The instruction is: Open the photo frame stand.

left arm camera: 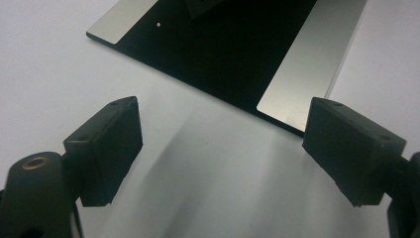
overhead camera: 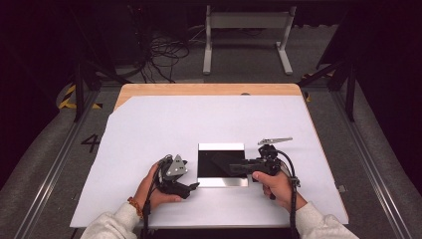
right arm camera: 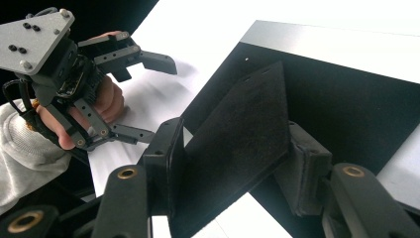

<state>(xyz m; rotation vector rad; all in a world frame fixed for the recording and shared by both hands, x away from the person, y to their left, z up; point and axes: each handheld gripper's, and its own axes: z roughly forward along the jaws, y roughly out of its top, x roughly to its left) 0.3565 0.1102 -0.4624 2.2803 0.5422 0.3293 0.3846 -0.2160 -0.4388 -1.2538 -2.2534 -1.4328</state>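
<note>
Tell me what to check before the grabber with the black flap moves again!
1. Right gripper has the black flap between its jaws: ok, a pad sits on each side.
2. Grip is firm enough to lift: cannot tell.
3. Flap is tilted up off the black tray: ok, one end stands raised.
4. Left gripper is open and holds nothing: ok, bare white table cover lies between its pads.
5. Left gripper is off the tray: ok, it sits just beside the tray's near left corner.
6. Tray lies flat on the cover: ok.
</note>
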